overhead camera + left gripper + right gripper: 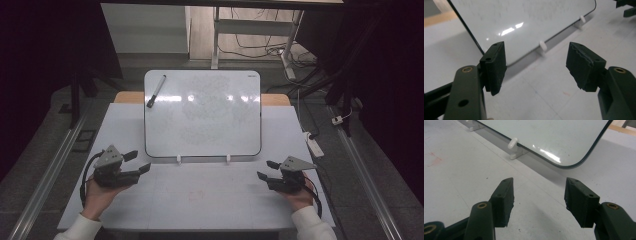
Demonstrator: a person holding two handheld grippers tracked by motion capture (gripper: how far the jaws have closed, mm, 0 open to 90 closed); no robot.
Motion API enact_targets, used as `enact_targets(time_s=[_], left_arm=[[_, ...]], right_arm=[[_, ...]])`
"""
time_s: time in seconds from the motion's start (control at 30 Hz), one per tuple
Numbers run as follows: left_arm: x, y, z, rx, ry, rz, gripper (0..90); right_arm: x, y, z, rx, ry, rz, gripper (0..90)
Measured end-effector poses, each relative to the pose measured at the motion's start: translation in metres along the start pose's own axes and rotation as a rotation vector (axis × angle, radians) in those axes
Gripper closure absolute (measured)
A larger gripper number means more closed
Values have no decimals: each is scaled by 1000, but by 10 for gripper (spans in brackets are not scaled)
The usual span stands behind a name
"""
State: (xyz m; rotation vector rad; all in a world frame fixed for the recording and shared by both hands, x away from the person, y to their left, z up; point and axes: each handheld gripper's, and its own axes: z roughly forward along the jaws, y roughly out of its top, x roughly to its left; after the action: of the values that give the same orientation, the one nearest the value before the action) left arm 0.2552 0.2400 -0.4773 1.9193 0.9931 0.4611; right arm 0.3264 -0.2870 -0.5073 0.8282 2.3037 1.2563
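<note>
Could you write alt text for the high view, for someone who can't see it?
A person's two hands rest on a white table, each holding an open black tool: the left tool and the right tool point inward, gripping nothing. Beyond them a whiteboard lies on small white clips, with a black marker lying on its far left corner.

You wear white long sleeves (80,227), their cuffs ending at the wrists. Each of your hands carries a black two-jaw tool. The left gripper (137,162) and the right gripper (266,169) are each topped by a grey three-cornered plate, and a black cable loops from each body. Close up, the arms behind the jaws are dark green with brass-ringed holes. The black pads (496,66) are blocky, with small screw holes and worn, chipped edges.
</note>
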Motion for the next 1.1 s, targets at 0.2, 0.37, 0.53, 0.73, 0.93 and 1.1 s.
enact_targets(time_s=[0.2,0.37,0.53,0.73,0.93,1.1], left_arm=[[-1,-24,6,44,-6,-29,319],[1,-37,8,65,-7,-46,307],[2,-37,10,57,-3,-53,291],[1,-34,12,43,4,-52,259],[1,-34,13,43,6,-51,254],[2,-34,13,45,8,-51,254]], right_arm=[[-4,-2,-1,6,-13,2,403],[-6,-4,-2,18,-26,-4,403],[-8,-6,0,32,-30,-10,402],[-7,-6,0,31,-23,-20,402],[-6,-6,1,32,-18,-24,402],[-6,-6,1,32,-17,-29,402]])
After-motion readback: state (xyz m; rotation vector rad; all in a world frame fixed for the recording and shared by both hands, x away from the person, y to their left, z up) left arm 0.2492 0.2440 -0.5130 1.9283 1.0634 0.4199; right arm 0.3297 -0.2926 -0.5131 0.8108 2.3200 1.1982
